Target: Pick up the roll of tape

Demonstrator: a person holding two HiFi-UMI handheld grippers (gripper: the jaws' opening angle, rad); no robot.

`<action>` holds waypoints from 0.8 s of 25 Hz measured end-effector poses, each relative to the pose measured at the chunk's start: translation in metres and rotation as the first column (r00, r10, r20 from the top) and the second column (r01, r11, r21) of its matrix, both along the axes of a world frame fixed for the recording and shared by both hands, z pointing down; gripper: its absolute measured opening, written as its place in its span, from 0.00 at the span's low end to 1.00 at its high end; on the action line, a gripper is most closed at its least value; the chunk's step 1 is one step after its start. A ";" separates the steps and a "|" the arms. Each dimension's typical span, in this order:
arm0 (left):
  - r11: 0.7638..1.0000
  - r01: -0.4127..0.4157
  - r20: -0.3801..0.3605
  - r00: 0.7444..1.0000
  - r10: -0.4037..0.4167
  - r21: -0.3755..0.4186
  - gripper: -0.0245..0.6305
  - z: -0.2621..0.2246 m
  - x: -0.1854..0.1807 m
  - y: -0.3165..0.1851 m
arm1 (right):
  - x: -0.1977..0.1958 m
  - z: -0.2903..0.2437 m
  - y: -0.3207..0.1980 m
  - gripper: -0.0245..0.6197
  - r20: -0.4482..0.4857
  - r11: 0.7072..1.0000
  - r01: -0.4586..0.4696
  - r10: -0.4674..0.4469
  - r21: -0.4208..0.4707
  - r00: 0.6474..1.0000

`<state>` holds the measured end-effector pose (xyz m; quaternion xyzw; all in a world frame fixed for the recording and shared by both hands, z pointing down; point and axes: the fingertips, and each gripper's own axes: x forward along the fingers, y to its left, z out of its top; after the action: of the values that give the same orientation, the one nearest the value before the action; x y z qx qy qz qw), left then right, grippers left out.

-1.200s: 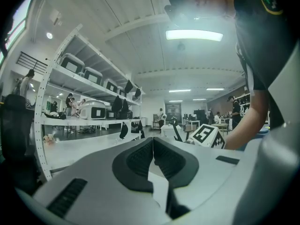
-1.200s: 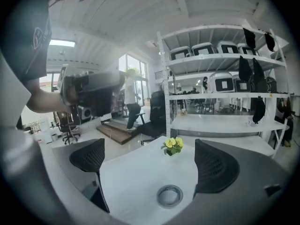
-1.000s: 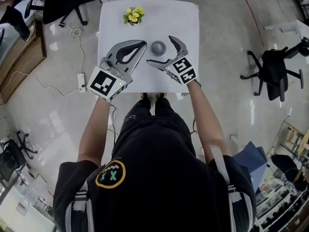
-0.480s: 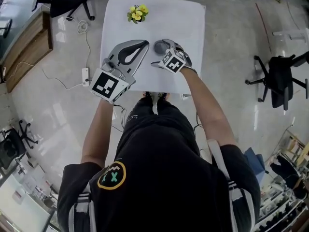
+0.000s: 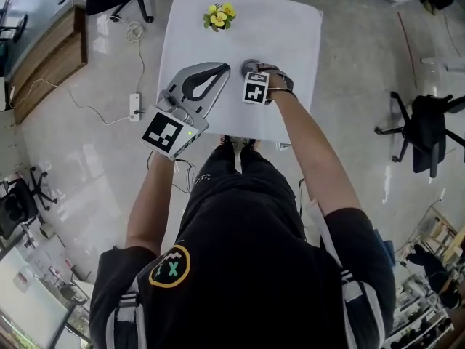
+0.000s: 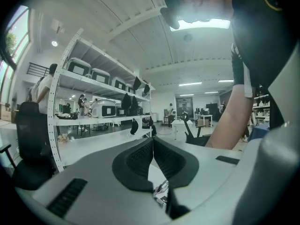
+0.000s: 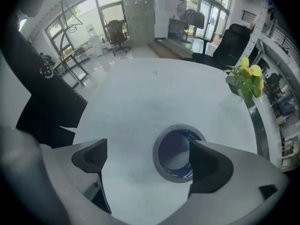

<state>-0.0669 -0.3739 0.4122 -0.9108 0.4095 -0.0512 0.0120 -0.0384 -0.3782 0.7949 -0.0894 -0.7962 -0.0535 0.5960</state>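
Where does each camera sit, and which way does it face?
Head view: on the person's head, looking steeply down at the table; shows torso, arms, left gripper, right gripper.
Left gripper view: on that gripper, facing level towards shelves; shows shut jaws, an arm.
Right gripper view: on that gripper, facing down at the tape; open jaws, just closing slightly, tape's edge between them.
Shared: head and right gripper views show tape, flowers.

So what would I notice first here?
The right claw points down at the white table, jaws wide but just beginning to close, with the grey roll of tape lying flat between them, not yet gripped. Beside it the left claw hangs shut and empty; yellow flowers sit at the table's far edge.
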 end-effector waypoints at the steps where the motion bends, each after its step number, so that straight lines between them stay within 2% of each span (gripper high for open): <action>1: 1.000 0.007 0.002 1.000 -0.007 -0.004 0.07 0.001 -0.002 0.001 | 0.002 0.004 0.001 0.91 -0.020 1.000 0.021 -0.021 0.001 1.000; 7: 1.000 0.018 0.008 1.000 -0.018 -0.018 0.07 0.001 -0.009 0.011 | 0.001 0.021 0.004 0.89 -0.078 0.997 0.075 -0.074 0.012 0.994; 12: 0.998 0.039 -0.030 0.999 -0.040 -0.049 0.07 -0.004 -0.005 0.014 | 0.003 0.035 0.006 0.89 -0.118 0.997 0.074 -0.073 0.007 0.990; 20: 0.997 0.048 -0.025 0.998 -0.049 -0.063 0.07 0.001 -0.009 0.021 | 0.011 0.052 0.007 0.86 -0.160 0.996 0.088 -0.084 0.020 0.984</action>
<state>-0.0762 -0.3531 0.4137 -0.9011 0.4298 -0.0523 -0.0228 -0.0277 -0.3708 0.8472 -0.1197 -0.7408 -0.0825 0.6558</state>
